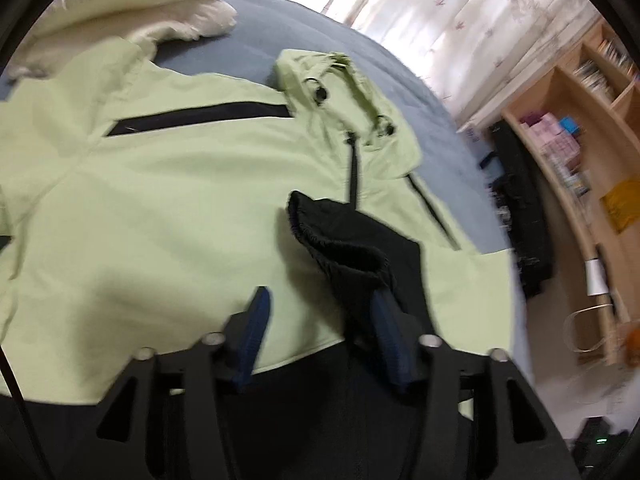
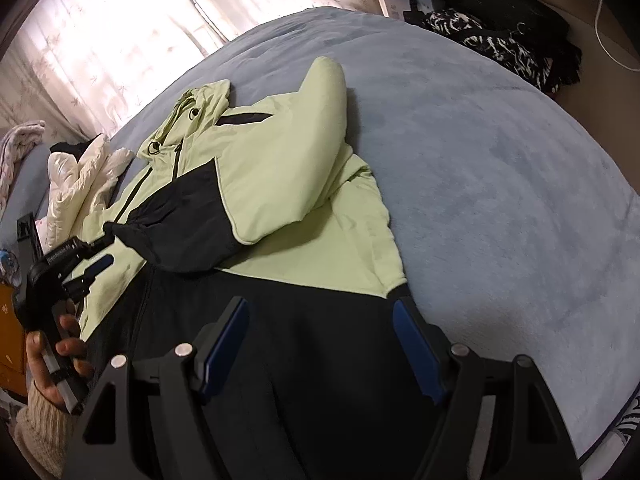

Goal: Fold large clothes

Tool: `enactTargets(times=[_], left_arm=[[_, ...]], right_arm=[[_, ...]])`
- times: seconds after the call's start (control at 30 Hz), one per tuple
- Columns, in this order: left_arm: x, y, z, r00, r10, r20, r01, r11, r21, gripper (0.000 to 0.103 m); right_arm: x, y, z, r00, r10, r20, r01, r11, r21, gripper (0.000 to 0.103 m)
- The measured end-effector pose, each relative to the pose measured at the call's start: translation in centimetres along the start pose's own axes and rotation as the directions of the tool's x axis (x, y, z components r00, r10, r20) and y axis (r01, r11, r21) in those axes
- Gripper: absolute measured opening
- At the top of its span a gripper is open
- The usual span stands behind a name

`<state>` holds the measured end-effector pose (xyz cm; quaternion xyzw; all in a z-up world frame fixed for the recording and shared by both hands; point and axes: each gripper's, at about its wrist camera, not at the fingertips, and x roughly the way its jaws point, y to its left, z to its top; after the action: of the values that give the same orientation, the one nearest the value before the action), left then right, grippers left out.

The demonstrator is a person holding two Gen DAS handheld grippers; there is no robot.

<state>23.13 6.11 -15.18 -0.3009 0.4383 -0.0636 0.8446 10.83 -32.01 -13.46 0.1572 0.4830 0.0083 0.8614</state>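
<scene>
**Item record: hooded jacket on bed, mid-fold, both grippers above it**

Jacket (image 2: 280, 168): pale green with black lower body and black cuffs, lying front-up on the blue-grey bed cover (image 2: 500, 160). Hood (image 1: 340, 92) points toward the curtained window (image 1: 460, 12). Central zip and a black chest stripe (image 1: 200, 118) visible. One sleeve (image 2: 192, 220) is folded across the chest, its black cuff (image 1: 340, 240) resting near the zip; the upper part of that sleeve bulges up at the shoulder.

Left gripper (image 1: 320, 320): fingers spread apart, blue pads showing. The right-hand pad (image 1: 390, 340) touches or sits just behind the black sleeve fabric (the frame is blurred, so contact cannot be confirmed); nothing is pinched between the two pads. From the right wrist view this gripper (image 2: 86, 258) appears at the jacket's left edge, held by a bare hand (image 2: 60, 356) in a cream knit cuff.

Right gripper (image 2: 320, 324): fingers wide apart over the jacket's black hem area, gripping nothing.

Other items:
- White padded garment (image 1: 160, 4), folded, on the bed just beyond the jacket's far sleeve.
- Wooden shelving (image 1: 580, 120) with boxes and books, beside the bed.
- Black-and-white patterned cloth (image 2: 500, 44) off the bed's far edge.
</scene>
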Motion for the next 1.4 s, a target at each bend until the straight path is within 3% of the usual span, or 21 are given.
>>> enactTargets(times=[0.13, 0.2, 0.33, 0.53, 0.67, 0.73, 0.77, 0.83, 0.87, 0.97, 1.03, 1.07, 1.17, 1.23, 1.4], left_arm=[[0.1, 0.6, 1.0, 0.992, -0.125, -0.021, 0.124, 0.991, -0.057, 0.065], [0.3, 0.6, 1.3, 0.987, -0.157, -0.034, 0.155, 0.986, -0.06, 0.07], [1.0, 1.4, 1.5, 0.976, -0.209, -0.052, 0.205, 0.975, -0.085, 0.07], [4.2, 2.1, 1.8, 0.991, -0.092, -0.095, 0.087, 0.995, -0.056, 0.07], [6.7, 0.6, 1.9, 0.988, -0.028, -0.15, 0.034, 0.999, 0.037, 0.068], [8.1, -1.1, 1.7, 0.983, 0.085, -0.162, -0.062, 0.987, 0.145, 0.05], [8.6, -1.7, 1.6, 0.978, 0.128, -0.166, -0.096, 0.977, 0.188, 0.028], [9.6, -3.4, 1.7, 0.967, 0.178, -0.184, -0.129, 0.96, 0.25, 0.025], [9.4, -4.1, 1.9, 0.969, 0.183, -0.164, -0.137, 0.955, 0.262, 0.023], [6.5, -7.1, 2.8, 0.988, 0.157, 0.014, -0.153, 0.935, 0.32, 0.021], [3.4, -8.0, 3.6, 0.981, 0.122, 0.151, -0.164, 0.936, 0.31, 0.021], [2.6, -8.0, 3.9, 0.975, 0.126, 0.185, -0.178, 0.937, 0.302, 0.021], [1.1, -6.6, 4.8, 0.944, 0.199, 0.265, -0.269, 0.927, 0.261, 0.021], [0.8, -4.7, 5.0, 0.937, 0.233, 0.259, -0.296, 0.925, 0.239, 0.021], [2.8, 0.7, 4.5, 0.943, 0.303, 0.137, -0.321, 0.938, 0.132, 0.021]], right_arm=[[0.1, 0.4, 0.0, 1.0, -0.002, -0.001, 0.002, 1.0, -0.011, 0.075], [0.2, 0.5, 0.0, 1.0, -0.006, -0.002, 0.006, 1.0, -0.017, 0.075], [0.5, 0.9, 0.2, 1.0, -0.009, -0.007, 0.009, 1.0, -0.023, 0.075], [1.0, 1.9, 0.8, 1.0, -0.029, -0.007, 0.029, 0.998, -0.062, 0.075], [1.2, 2.6, 1.8, 0.998, -0.056, 0.009, 0.057, 0.994, -0.094, 0.075], [1.3, 2.7, 2.6, 0.996, -0.084, 0.014, 0.085, 0.991, -0.101, 0.075], [1.4, 2.6, 3.2, 0.995, -0.094, 0.019, 0.095, 0.99, -0.105, 0.075], [1.6, 2.5, 4.2, 0.993, -0.114, 0.032, 0.117, 0.987, -0.109, 0.075], [1.7, 2.3, 4.9, 0.991, -0.127, 0.038, 0.13, 0.985, -0.111, 0.075], [1.7, 1.7, 6.4, 0.988, -0.141, 0.054, 0.146, 0.984, -0.1, 0.075], [1.6, 1.3, 7.1, 0.988, -0.141, 0.071, 0.147, 0.985, -0.089, 0.075], [1.5, 1.1, 7.5, 0.986, -0.143, 0.08, 0.15, 0.985, -0.083, 0.075], [1.8, 0.6, 8.3, 0.985, -0.147, 0.087, 0.153, 0.986, -0.071, 0.075], [2.4, 0.3, 8.8, 0.985, -0.153, 0.079, 0.159, 0.985, -0.074, 0.075], [5.1, 0.1, 10.5, 0.99, -0.136, 0.035, 0.139, 0.986, -0.089, 0.075]])
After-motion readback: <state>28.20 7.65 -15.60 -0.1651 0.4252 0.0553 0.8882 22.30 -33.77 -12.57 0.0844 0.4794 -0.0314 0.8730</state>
